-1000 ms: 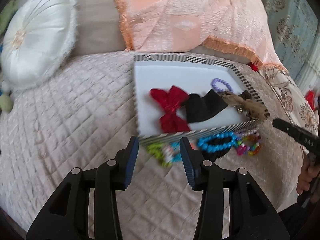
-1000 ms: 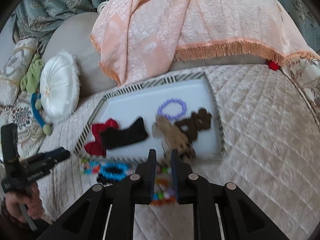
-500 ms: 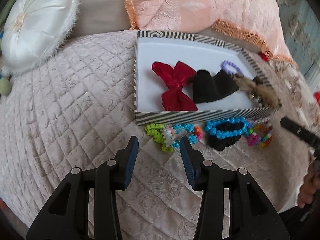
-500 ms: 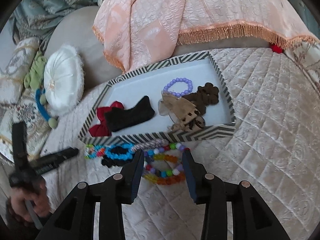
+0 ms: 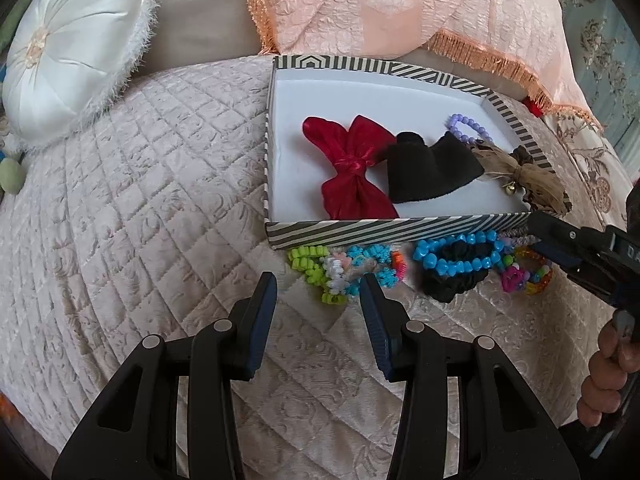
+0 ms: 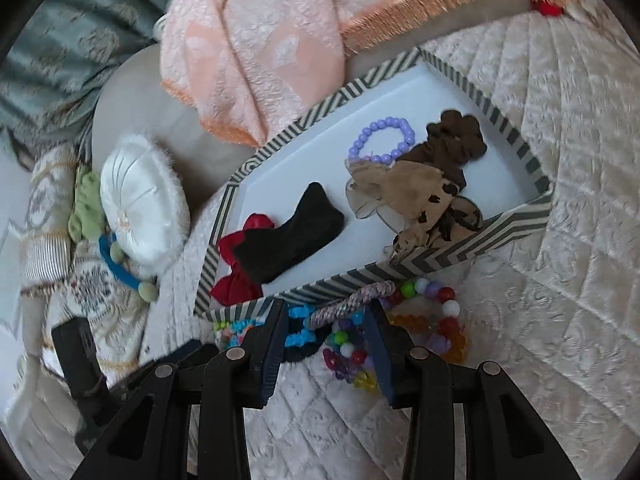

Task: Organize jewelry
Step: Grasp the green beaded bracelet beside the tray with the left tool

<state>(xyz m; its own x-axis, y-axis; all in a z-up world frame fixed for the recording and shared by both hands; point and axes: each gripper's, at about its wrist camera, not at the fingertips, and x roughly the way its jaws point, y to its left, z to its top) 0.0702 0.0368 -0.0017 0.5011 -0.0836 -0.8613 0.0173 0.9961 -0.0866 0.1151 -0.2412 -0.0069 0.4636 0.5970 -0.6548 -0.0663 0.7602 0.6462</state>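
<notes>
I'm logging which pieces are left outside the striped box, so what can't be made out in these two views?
- Left wrist view: the bead bracelets are partly hidden by the right gripper; whether it touches them is unclear.
- Right wrist view: the blue bracelet and black scrunchie sit behind the fingers, mostly covered.
- Right wrist view: the red bow is largely hidden by the box wall and black bow.

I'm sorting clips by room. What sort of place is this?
Probably a bedroom or living room at home: the work surface is a quilted cover on a bed or sofa, with a round white cushion and a fringed peach throw behind the striped box.
</notes>
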